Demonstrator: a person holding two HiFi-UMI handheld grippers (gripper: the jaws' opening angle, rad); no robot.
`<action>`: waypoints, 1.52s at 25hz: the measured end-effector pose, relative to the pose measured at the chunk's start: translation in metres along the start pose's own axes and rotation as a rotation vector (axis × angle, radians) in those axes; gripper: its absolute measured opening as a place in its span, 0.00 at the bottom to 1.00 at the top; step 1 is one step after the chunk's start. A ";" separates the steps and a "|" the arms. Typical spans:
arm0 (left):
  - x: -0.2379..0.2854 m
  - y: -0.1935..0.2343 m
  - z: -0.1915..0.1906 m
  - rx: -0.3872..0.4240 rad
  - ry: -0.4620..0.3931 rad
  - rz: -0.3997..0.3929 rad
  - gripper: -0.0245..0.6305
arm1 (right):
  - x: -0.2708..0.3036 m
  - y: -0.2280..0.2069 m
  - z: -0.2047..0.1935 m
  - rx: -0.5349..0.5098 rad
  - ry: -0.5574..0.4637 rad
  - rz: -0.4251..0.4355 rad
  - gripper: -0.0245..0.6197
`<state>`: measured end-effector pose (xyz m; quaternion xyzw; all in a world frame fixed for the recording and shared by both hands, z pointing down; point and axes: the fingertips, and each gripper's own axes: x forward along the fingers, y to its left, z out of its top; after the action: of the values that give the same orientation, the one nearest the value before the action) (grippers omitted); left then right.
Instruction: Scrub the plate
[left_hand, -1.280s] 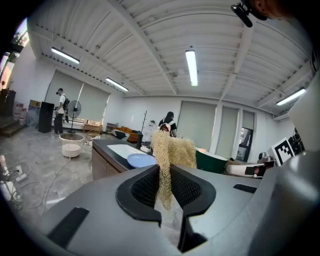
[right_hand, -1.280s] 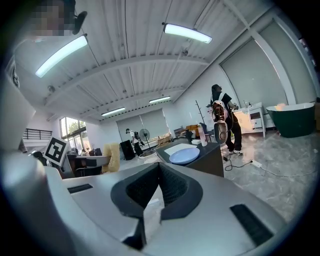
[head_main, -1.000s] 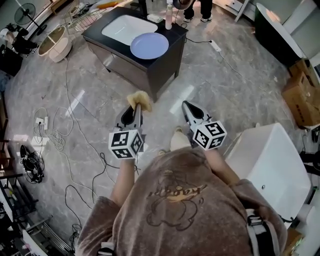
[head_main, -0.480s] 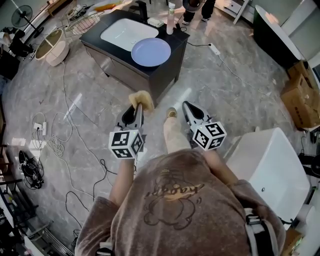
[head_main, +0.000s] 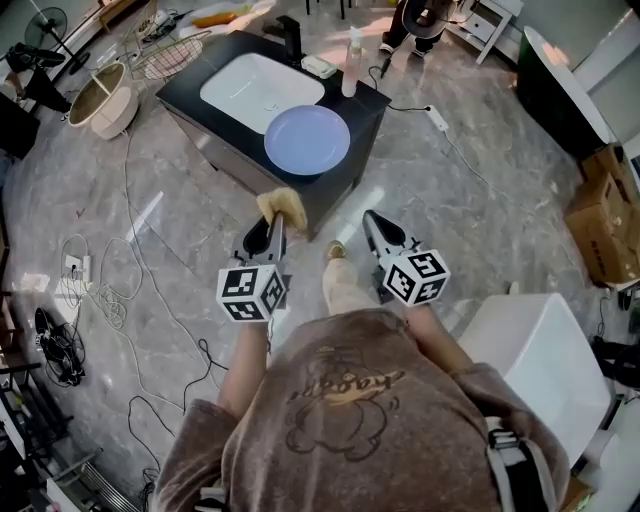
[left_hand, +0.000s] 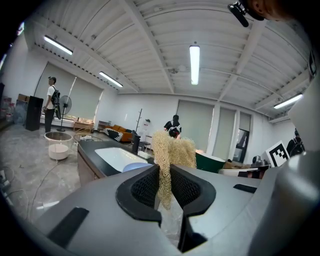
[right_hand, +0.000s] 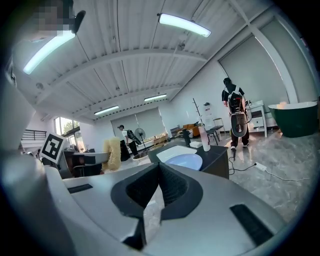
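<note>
plate (head_main: 307, 139) lay flat on the worktop (head_main: 185, 78) corner nearest the person | left gripper (head_main: 274, 224) short of the worktop, jaws clamped on a scrubber (head_main: 281, 205) (plate ahead, slightly right) | right gripper (head_main: 372, 218) likewise short, jaws closed, empty

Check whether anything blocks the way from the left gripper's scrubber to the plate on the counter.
Nothing visible does. The left gripper is shut on the loofah scrubber, and only open floor lies between it and the plate, which sits uncovered at the dark counter's near corner. The bottle stands behind the plate.
</note>
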<state>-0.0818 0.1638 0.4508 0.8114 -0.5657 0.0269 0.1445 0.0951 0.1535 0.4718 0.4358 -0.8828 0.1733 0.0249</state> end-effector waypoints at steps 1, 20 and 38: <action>0.013 0.004 0.005 -0.003 -0.001 0.005 0.13 | 0.011 -0.008 0.005 0.002 0.004 0.007 0.04; 0.210 0.084 0.076 -0.052 0.017 0.113 0.13 | 0.200 -0.139 0.087 0.017 0.072 0.107 0.04; 0.265 0.132 0.105 -0.026 0.040 0.051 0.13 | 0.268 -0.156 0.118 0.041 0.032 0.055 0.04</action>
<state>-0.1220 -0.1476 0.4319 0.7941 -0.5835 0.0396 0.1655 0.0630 -0.1765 0.4580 0.4091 -0.8902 0.1989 0.0256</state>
